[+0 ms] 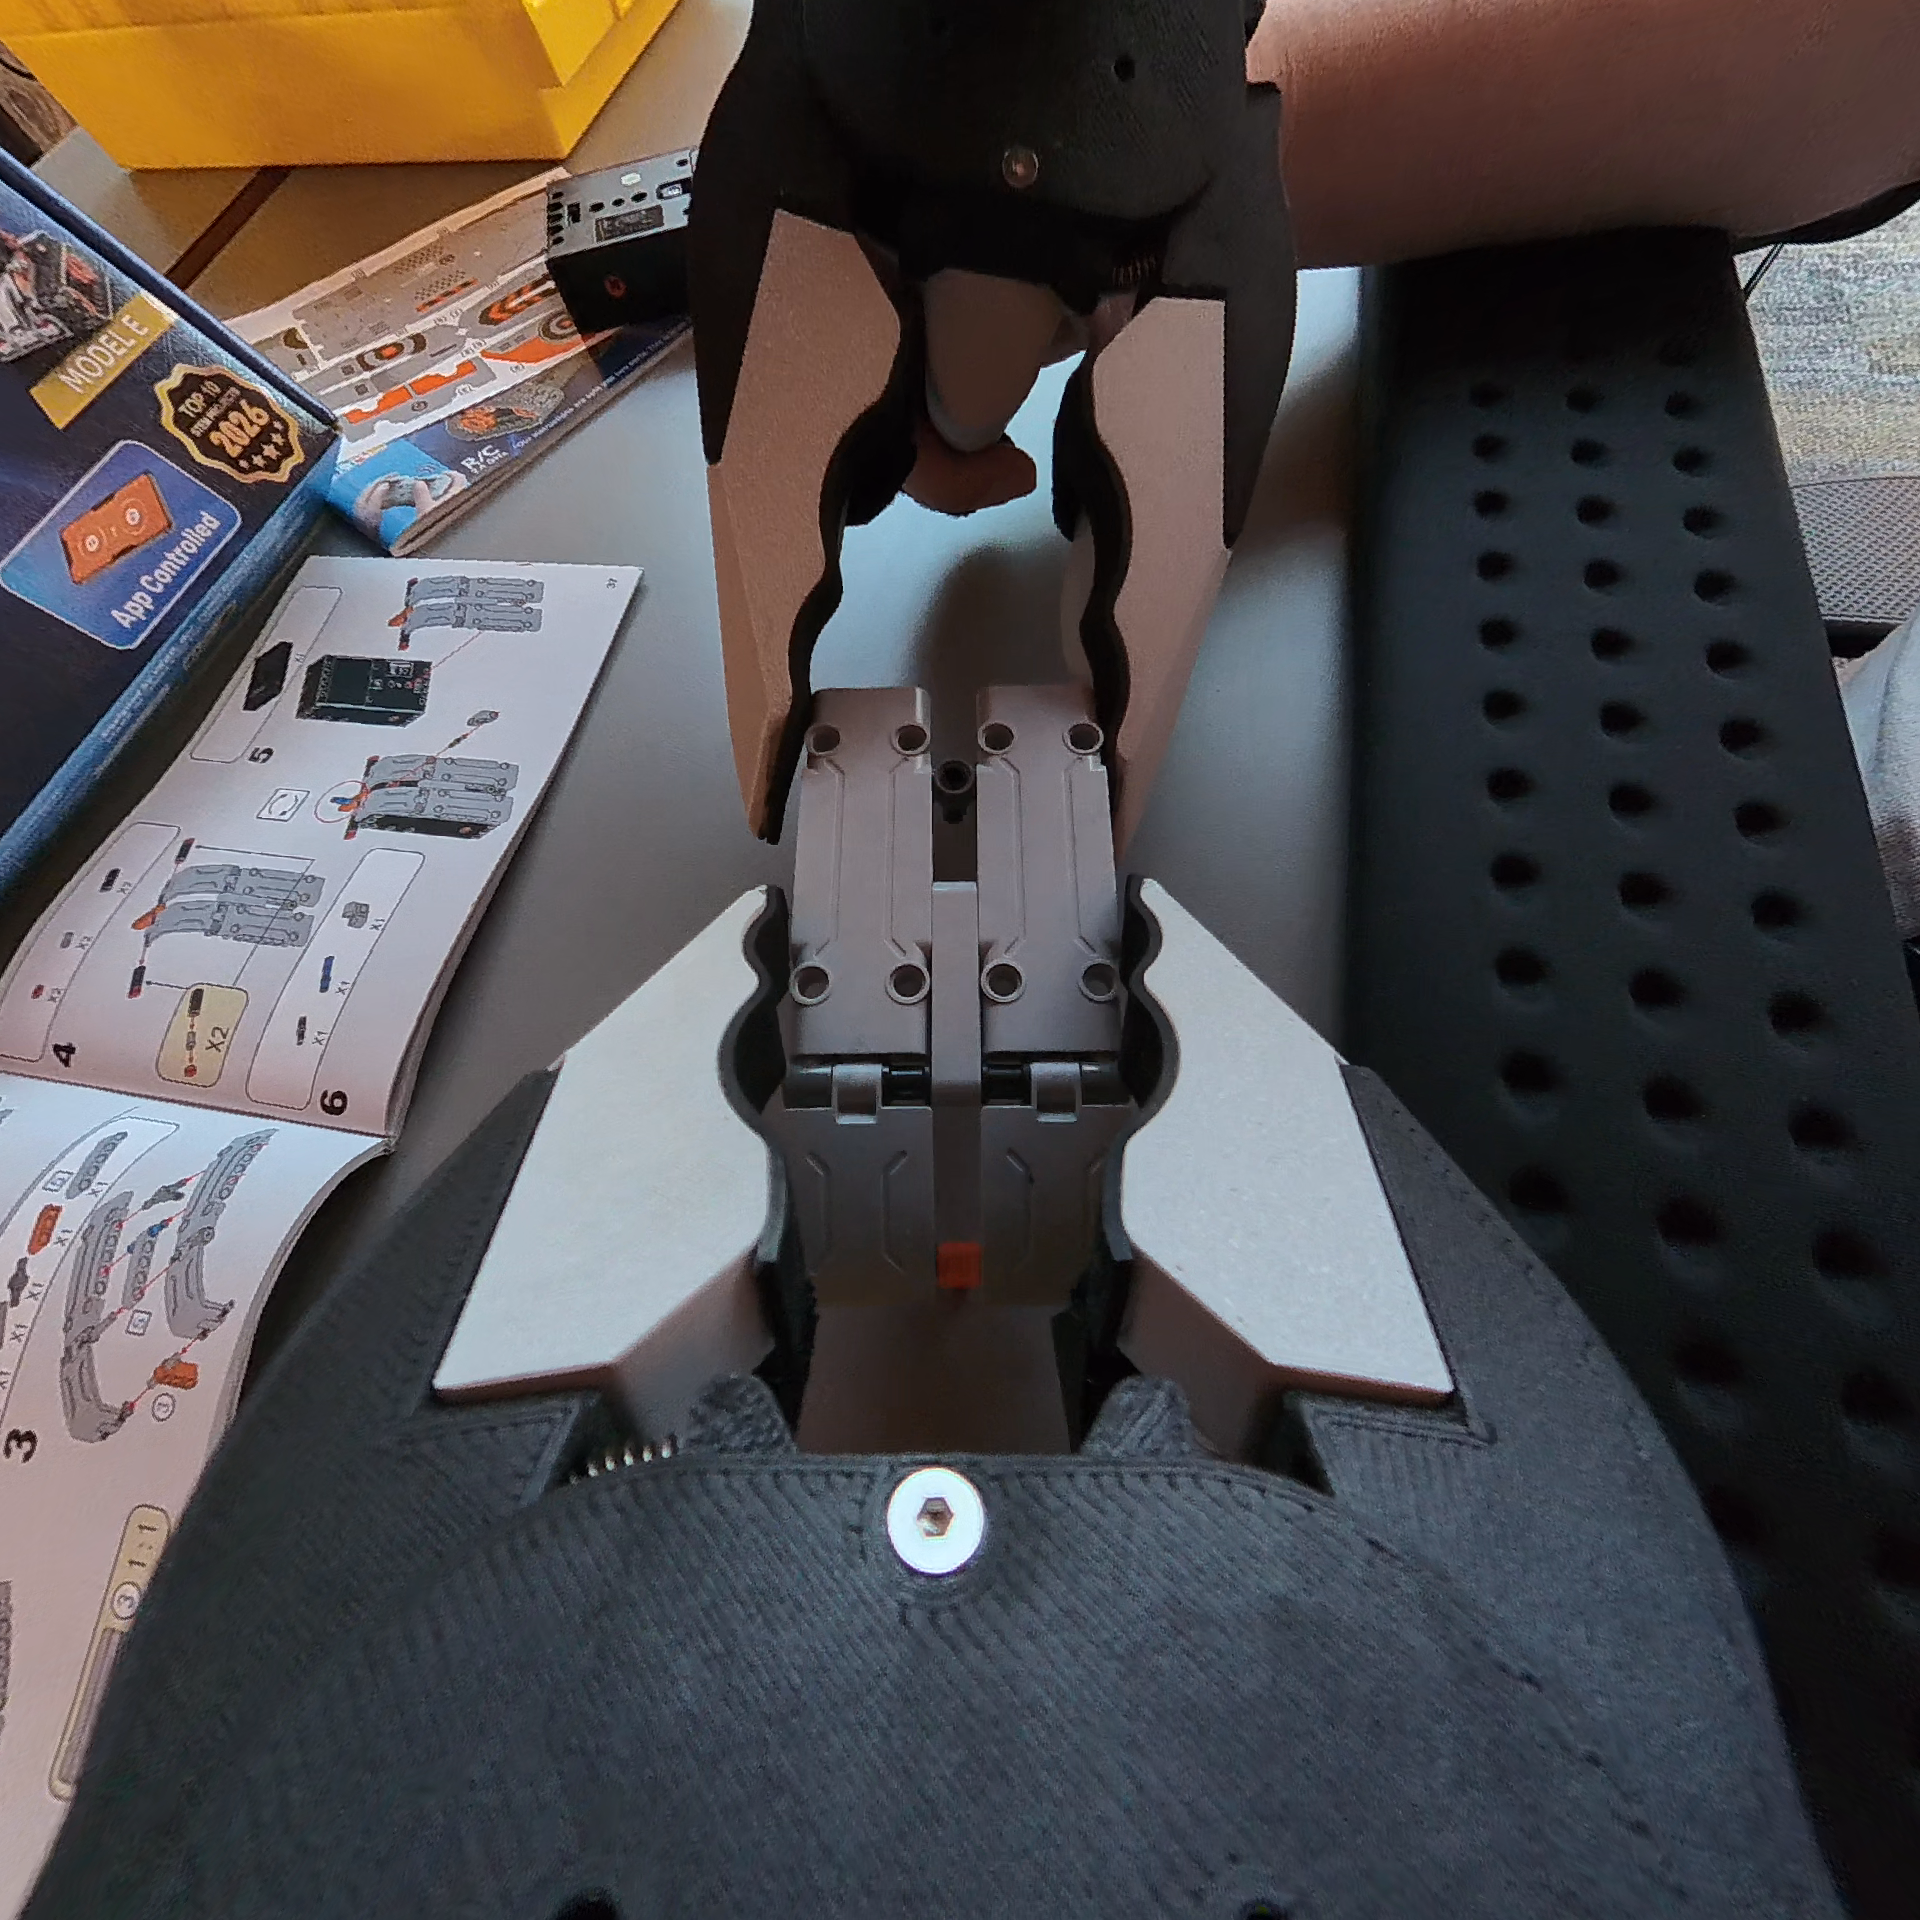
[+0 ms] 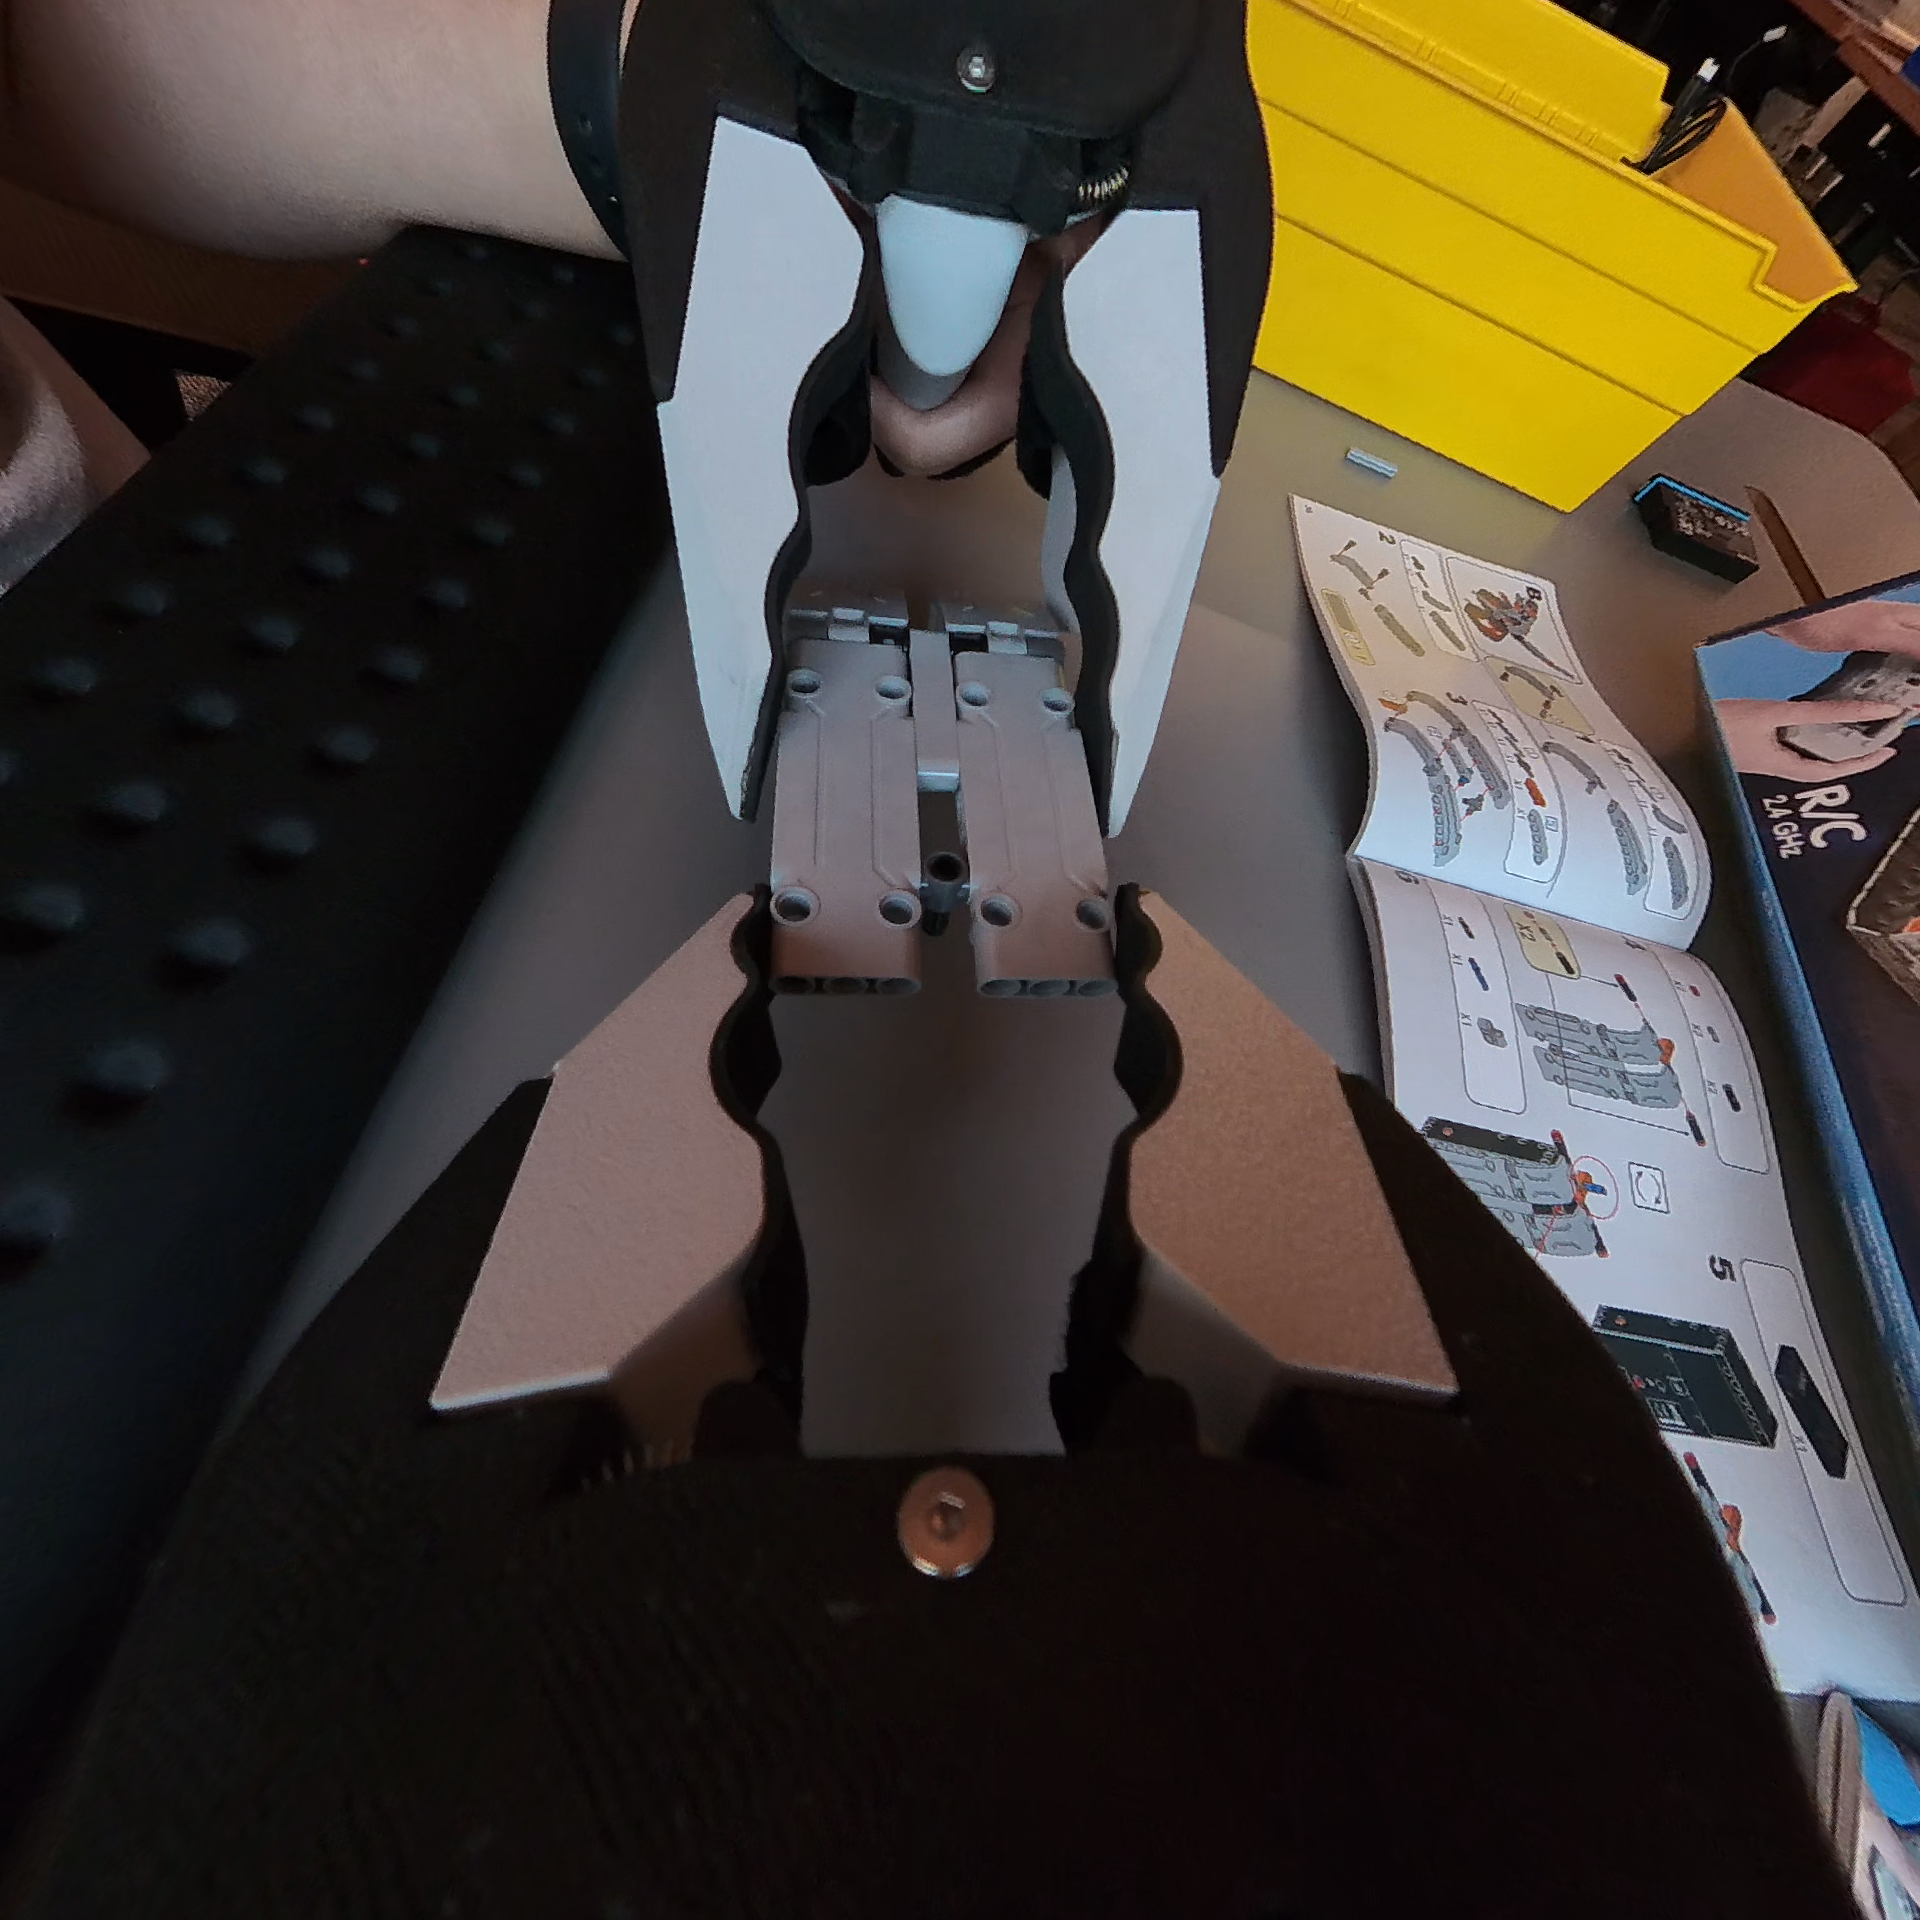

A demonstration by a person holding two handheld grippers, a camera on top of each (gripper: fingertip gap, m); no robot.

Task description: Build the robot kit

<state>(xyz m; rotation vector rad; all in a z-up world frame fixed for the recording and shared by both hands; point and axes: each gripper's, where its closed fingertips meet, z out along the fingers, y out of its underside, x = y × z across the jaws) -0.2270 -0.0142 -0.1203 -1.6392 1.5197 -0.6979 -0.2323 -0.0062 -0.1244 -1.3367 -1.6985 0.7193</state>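
Between the two facing grippers, above the grey tabletop (image 1: 623,499), sits a grey building-block assembly (image 1: 951,935): two side-by-side panels with round pin holes, hinged to a lower section with a small orange piece (image 1: 958,1262) and a black pin (image 1: 953,777) in the centre gap. The left gripper (image 1: 951,914) is clamped on the assembly's near half, finger pads against both flanks. The right gripper (image 2: 940,925) grips the opposite end; its fingertips (image 2: 1138,920) touch the panel corners, pinching it there. In the left wrist view the right gripper comes in from the top, fingers on either side of the far panel ends.

Just left of the assembly in the left view lies an open instruction booklet (image 1: 312,831), with a dark blue product box (image 1: 135,499) beside it and a folded sheet (image 1: 436,353) past that. A small black module (image 1: 618,244) rests on the sheet. A yellow bin (image 2: 1475,239) stands at the table's far side. A black perforated chair back (image 1: 1621,831) runs along the other side, with a person's forearm (image 1: 1600,114) above it.
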